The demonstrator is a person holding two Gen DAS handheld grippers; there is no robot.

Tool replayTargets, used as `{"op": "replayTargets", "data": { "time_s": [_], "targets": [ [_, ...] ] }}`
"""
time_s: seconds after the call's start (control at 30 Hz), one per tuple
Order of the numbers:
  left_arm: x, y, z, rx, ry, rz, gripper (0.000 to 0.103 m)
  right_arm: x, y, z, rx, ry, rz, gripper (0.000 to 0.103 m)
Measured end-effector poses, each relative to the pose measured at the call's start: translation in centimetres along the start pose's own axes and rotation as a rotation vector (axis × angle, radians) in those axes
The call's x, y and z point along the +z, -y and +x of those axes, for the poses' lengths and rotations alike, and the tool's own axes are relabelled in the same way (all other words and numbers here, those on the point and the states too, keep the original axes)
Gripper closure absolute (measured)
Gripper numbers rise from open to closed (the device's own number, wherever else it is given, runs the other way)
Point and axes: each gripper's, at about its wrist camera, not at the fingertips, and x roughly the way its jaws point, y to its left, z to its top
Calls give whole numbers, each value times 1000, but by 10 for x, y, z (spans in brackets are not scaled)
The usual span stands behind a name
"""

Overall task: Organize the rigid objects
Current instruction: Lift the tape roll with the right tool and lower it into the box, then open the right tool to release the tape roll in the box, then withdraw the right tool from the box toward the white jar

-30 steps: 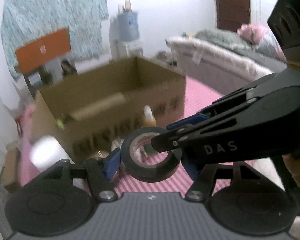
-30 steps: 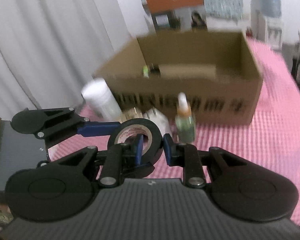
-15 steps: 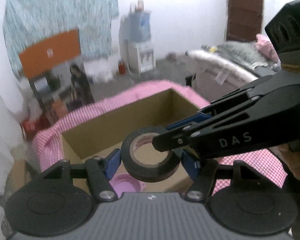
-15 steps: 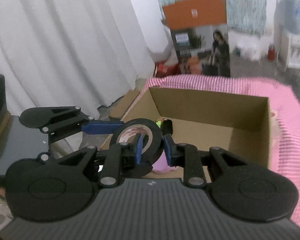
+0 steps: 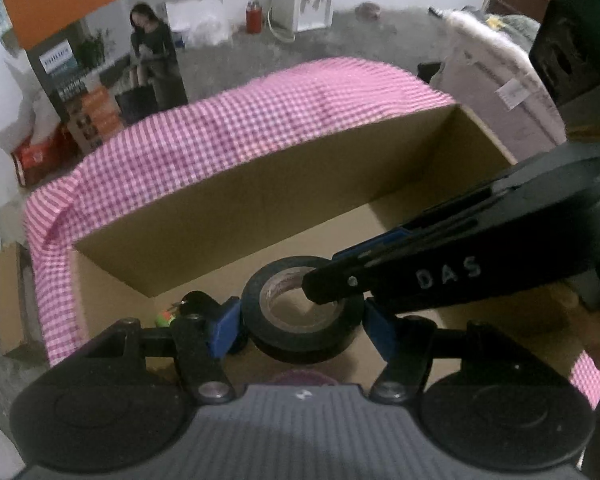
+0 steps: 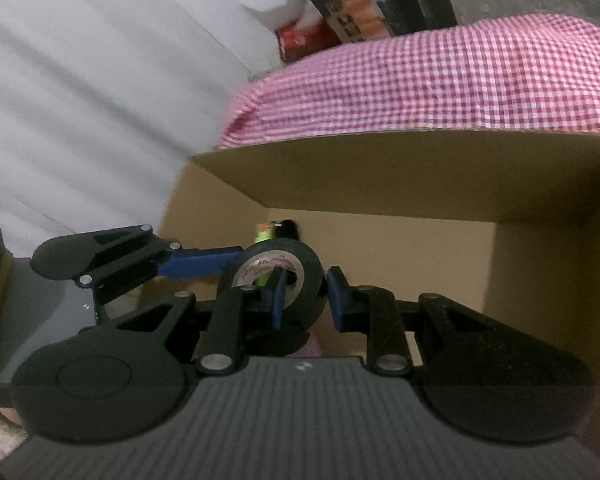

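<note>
Black tape roll held by both grippers above the open box

The cardboard box [image 5: 300, 184] sits on a pink checked cloth [image 5: 228, 132]. Over its open top, the left gripper [image 5: 300, 320] clamps the tape roll [image 5: 300, 336] across its outer sides, while the right gripper [image 6: 304, 296] pinches the roll's wall, one finger through the hole. A small green object [image 6: 264, 234] lies inside.

Purple item [image 5: 300, 378] mostly hidden behind tongs

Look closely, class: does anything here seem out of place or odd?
Yes: both grippers hold one roll of black tape above the cardboard box. The left gripper spans its outside, while the right gripper pinches its wall.
</note>
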Motion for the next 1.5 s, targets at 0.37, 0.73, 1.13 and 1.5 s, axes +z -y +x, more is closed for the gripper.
{"op": "replayTargets", "data": {
  "time_s": [0.37,0.73,1.13,1.5],
  "targets": [
    [13,-16,51,1,-67,2,36,13,18,52,-67,-65,-3,79],
    [15,-15,57,28,-51,18,35,21,26,74,-63,-98,4,71],
    [0,-19,-15,24,96,-29,28,-2,-2,-25,8,93,-72,50],
    [-58,-13,-127,-34,346,-119,17,-104,-39,-145,-1,385,-198,21]
  ]
}}
